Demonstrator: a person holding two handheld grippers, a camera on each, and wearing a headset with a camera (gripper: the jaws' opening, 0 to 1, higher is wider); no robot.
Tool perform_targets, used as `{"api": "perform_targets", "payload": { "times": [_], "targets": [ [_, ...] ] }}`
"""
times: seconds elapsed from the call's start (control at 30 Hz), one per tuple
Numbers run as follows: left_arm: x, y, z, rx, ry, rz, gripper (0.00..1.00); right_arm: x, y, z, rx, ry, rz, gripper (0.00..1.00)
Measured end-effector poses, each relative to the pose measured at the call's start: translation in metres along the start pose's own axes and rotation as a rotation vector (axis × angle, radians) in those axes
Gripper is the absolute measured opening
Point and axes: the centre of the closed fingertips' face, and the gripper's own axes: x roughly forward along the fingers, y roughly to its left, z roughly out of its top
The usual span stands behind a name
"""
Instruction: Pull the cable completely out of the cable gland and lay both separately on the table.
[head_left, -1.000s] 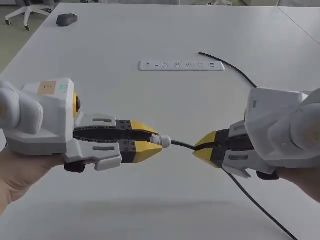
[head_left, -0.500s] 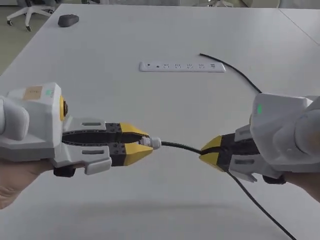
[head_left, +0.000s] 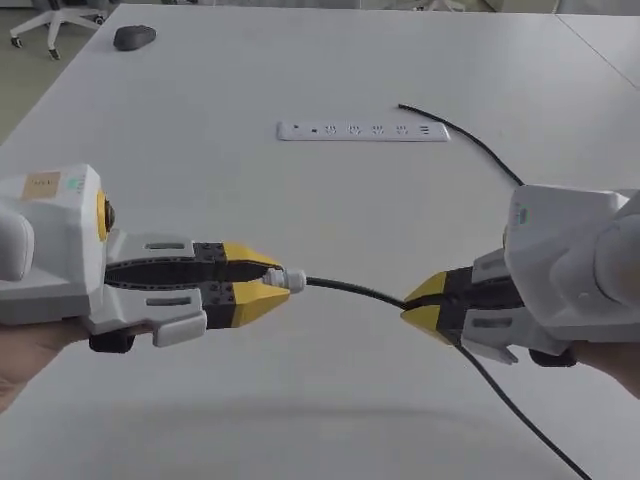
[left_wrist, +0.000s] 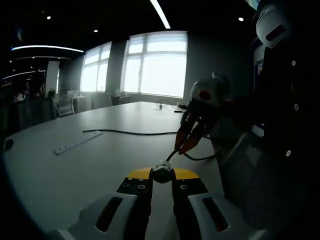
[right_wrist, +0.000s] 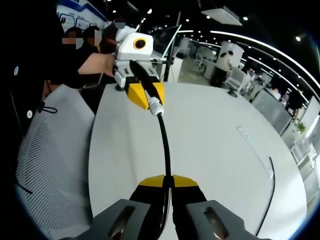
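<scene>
A small white plastic cable gland (head_left: 287, 279) hangs level in mid-air, a thin black cable (head_left: 350, 290) stretching from its end, not yet free.

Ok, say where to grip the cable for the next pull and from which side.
Take the black cable on its bare straight stretch beside the white cable gland, coming from the right gripper's side with jaws across it; that probably keeps the pull in line.

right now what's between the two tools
A stretch of black cable, running from the white cable gland clamped in the left tool to the right tool, above bare table. The head view shows it plainly.
</scene>
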Motion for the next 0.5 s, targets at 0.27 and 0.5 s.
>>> {"api": "perform_targets", "payload": {
  "times": [0.27,0.5],
  "targets": [
    [-0.005,0.002,-0.004,-0.008,-0.002,0.011,0.15,0.004,0.001,0.001,-0.014,0.013,0.012,0.00],
    [-0.018,0.010,-0.007,-0.019,-0.006,0.043,0.15,0.004,-0.004,-0.004,-0.013,0.027,0.008,0.00]
  ]
}}
